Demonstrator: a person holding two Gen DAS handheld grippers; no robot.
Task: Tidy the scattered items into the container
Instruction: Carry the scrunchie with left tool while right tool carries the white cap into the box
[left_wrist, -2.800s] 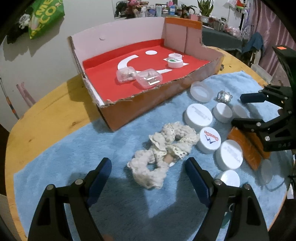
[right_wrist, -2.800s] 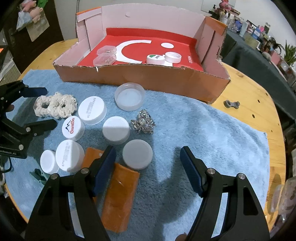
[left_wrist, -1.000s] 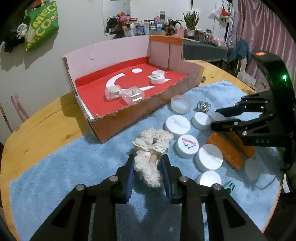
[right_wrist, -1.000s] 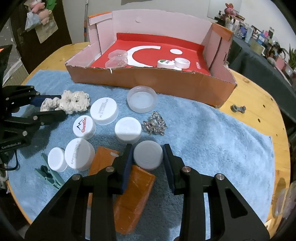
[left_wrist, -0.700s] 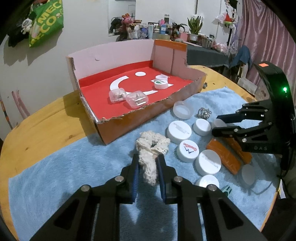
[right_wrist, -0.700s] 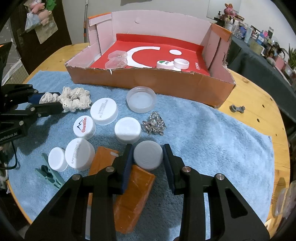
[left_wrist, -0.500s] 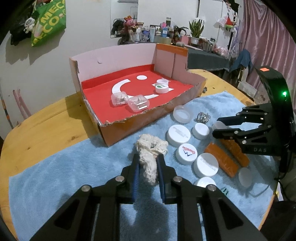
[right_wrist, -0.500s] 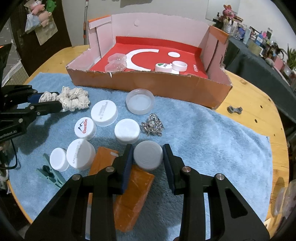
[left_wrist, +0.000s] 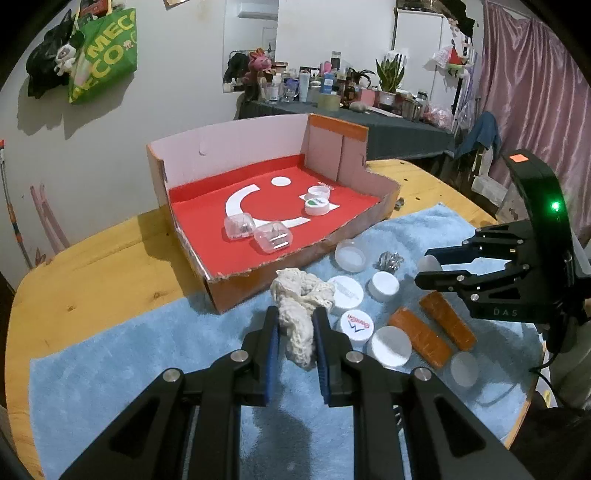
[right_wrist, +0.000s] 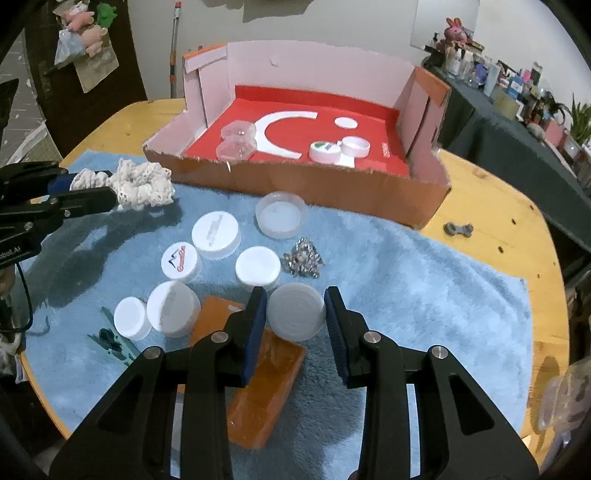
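Observation:
My left gripper (left_wrist: 294, 328) is shut on a cream lace scrunchie (left_wrist: 299, 306), which hangs just above the blue towel (left_wrist: 147, 354) in front of the cardboard box (left_wrist: 258, 284). From the right wrist view the scrunchie (right_wrist: 142, 184) shows in the left gripper (right_wrist: 92, 190) at the far left. My right gripper (right_wrist: 295, 314) is shut on a frosted white lid (right_wrist: 295, 312), held over an orange block (right_wrist: 262, 384). The red-floored box (right_wrist: 306, 184) holds two clear cases (right_wrist: 236, 138) and two small caps (right_wrist: 338, 147).
Several white lids (right_wrist: 216, 232) and a clear lid (right_wrist: 280, 214) lie on the towel with a pile of metal clips (right_wrist: 303, 258) and a green peg (right_wrist: 110, 341). A metal link (right_wrist: 458, 229) rests on the bare wooden table (right_wrist: 498, 229). A second orange block (left_wrist: 447, 321) lies nearby.
The left gripper closed fully on the scrunchie and lifted it off the towel, towards the box. The right gripper stayed shut on the frosted lid, hardly moving.

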